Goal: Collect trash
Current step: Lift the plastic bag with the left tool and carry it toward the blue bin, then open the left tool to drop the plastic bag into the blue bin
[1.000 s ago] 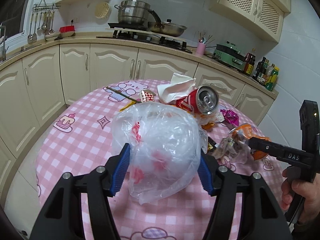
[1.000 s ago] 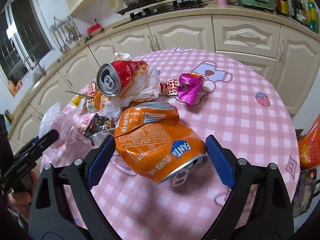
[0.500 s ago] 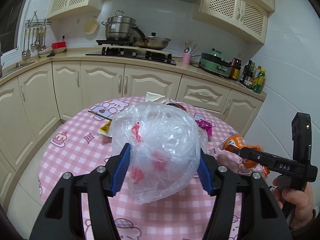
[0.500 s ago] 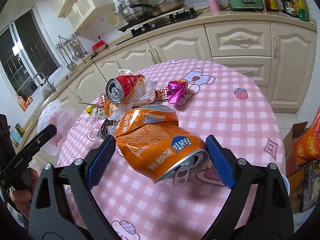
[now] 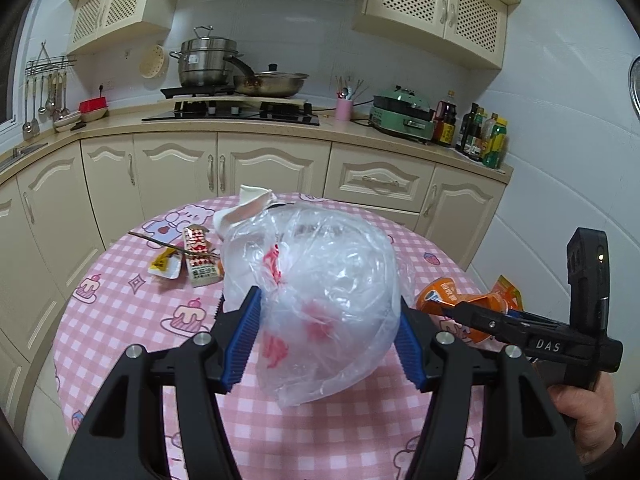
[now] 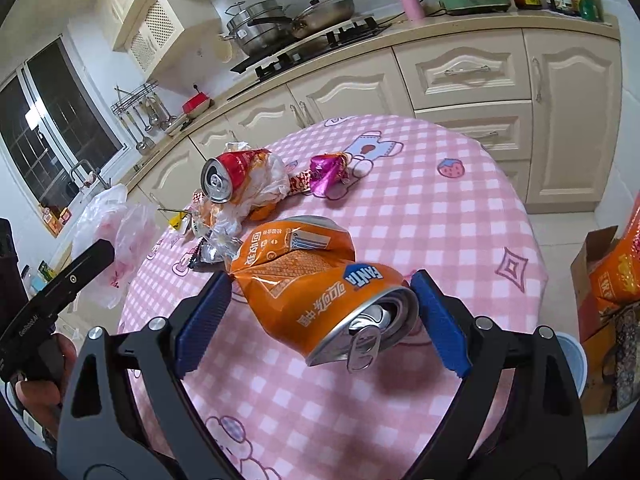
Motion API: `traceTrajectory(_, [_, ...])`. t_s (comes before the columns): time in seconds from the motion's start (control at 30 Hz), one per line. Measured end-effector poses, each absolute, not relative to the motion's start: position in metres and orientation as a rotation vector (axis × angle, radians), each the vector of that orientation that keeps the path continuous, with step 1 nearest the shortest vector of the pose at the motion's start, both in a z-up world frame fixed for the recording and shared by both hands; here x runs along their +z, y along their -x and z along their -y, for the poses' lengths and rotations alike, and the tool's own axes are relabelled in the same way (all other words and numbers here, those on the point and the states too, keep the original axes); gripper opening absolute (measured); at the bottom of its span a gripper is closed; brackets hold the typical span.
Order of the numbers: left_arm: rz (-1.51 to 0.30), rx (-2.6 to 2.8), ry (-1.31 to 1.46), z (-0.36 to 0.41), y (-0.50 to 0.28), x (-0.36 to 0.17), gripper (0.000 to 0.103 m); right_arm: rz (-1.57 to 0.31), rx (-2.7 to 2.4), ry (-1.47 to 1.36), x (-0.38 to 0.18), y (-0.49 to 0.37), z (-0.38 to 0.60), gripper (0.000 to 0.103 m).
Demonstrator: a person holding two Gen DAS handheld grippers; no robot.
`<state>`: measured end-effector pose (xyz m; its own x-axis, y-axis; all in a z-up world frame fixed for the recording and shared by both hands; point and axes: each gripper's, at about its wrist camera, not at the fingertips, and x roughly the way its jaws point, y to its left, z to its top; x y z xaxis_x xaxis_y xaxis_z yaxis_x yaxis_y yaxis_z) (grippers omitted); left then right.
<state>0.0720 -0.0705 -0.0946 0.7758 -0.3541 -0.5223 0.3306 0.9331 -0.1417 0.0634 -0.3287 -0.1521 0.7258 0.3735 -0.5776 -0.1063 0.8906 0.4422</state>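
Note:
My left gripper (image 5: 326, 338) is shut on a crumpled clear plastic bag (image 5: 324, 292) with red print and holds it above the round pink checked table (image 5: 120, 312). My right gripper (image 6: 320, 318) is shut on a crushed orange Fanta can (image 6: 320, 280) and holds it above the table; the can also shows at the right of the left wrist view (image 5: 452, 296). The plastic bag shows at the left of the right wrist view (image 6: 116, 228). On the table lie a red cola can (image 6: 228, 172), a magenta foil wrapper (image 6: 328, 168) and crumpled white wrappers (image 6: 268, 184).
A red patterned snack packet (image 5: 200, 256), a yellow sachet (image 5: 164, 268) and a thin stick lie on the table's far left. Cream kitchen cabinets (image 5: 240, 164) stand behind the table. A cardboard box with orange packs (image 6: 608, 276) sits on the floor at the right.
Both grippers have lifted and pulled back from the trash pile with their loads. The table and the red can now look farther away and lower.

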Motion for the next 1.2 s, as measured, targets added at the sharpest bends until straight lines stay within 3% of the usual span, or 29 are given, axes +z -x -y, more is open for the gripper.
traceTrajectory(0.5, [-0.582, -0.474, -0.009, 0.134, -0.067, -0.093, 0.06, -0.633, 0.222, -0.497, -0.147, -0.031, 0.39, 0.088])
traceTrajectory(0.8, [-0.59, -0.629, -0.062, 0.215, -0.061, -0.088, 0.06, -0.55, 0.094, -0.568, -0.138, 0.014, 0.47, 0.088])
traceTrajectory(0.83, [-0.592, -0.646, -0.068, 0.225, -0.06, -0.089, 0.06, -0.547, 0.061, -0.581, -0.139, 0.024, 0.488, 0.071])
traceTrajectory(0.87, [-0.598, -0.676, -0.078, 0.241, -0.058, -0.092, 0.061, -0.548, 0.047, -0.593, -0.141, 0.029, 0.497, 0.071])
traceTrajectory(1.2, [-0.816, -0.85, -0.169, 0.372, -0.056, -0.17, 0.06, -0.668, -0.105, -0.76, -0.234, 0.06, 0.593, 0.07])
